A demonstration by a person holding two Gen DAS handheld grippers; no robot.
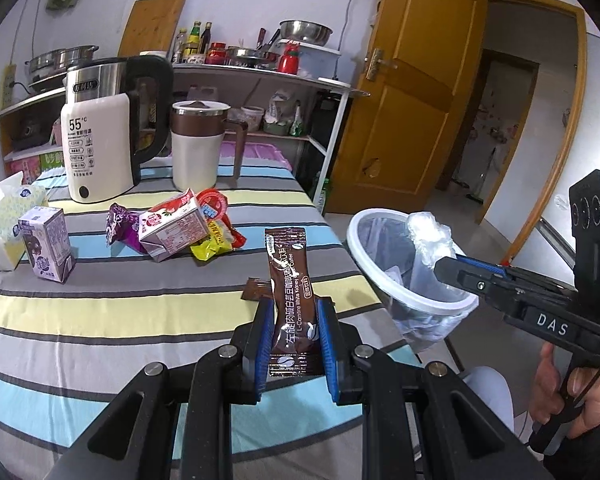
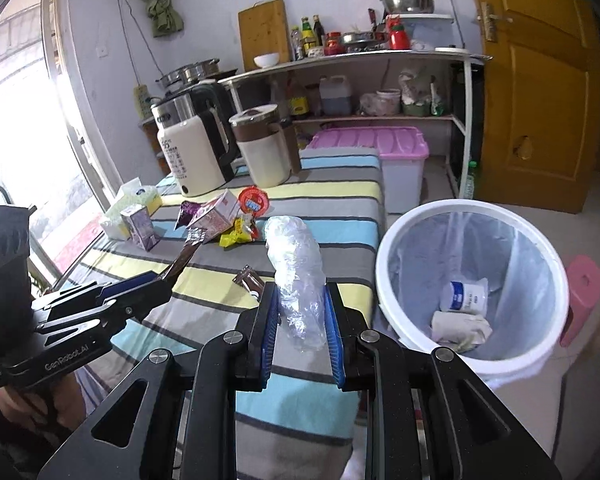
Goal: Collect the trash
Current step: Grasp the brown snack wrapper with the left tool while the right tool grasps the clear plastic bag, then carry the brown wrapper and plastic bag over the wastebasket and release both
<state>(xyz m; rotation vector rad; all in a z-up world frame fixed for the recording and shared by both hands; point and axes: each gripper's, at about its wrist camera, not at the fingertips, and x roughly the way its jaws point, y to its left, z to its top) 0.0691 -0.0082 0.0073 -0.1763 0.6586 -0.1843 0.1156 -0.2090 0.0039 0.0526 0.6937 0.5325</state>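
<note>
Closest to the left wrist camera, the left gripper [image 1: 293,332] has its blue-padded fingers [image 1: 260,344] closed on the lower end of a brown coffee sachet [image 1: 290,292], which stands upright between them above the striped tablecloth [image 1: 100,312]. Just behind the sachet, a small torn brown wrapper piece [image 1: 256,290] lies on the cloth.

Closest to the right wrist camera, the right gripper [image 2: 302,312] is clamped on a crumpled clear plastic bag [image 2: 296,264], which rises upright out of the narrow gap between its pads. Seen from the left wrist camera, that bag [image 1: 430,236] is held over the near rim of the white trash bin [image 1: 380,272], and the person's right hand [image 1: 580,392] grips the handle.

The bin [image 2: 396,248] stands on the floor just beside the table's right edge; it has a clear liner and holds a white cup-like container [image 2: 466,294] and some crumpled paper [image 2: 460,326].

Further from the bin, toward the middle of the table, more trash lies in a loose cluster: a pink drink carton [image 1: 172,226] tipped on its side, a purple wrapper [image 1: 120,224] touching its left side, a yellow wrapper [image 1: 214,244] and a red round lid [image 1: 214,202] on its right. A purple drink carton [image 1: 48,244] stands upright farther left, beside a tissue pack [image 1: 4,224]. Behind the cluster stand a white electric kettle [image 1: 100,144] and a white jug with a brown band [image 1: 198,144].
</note>
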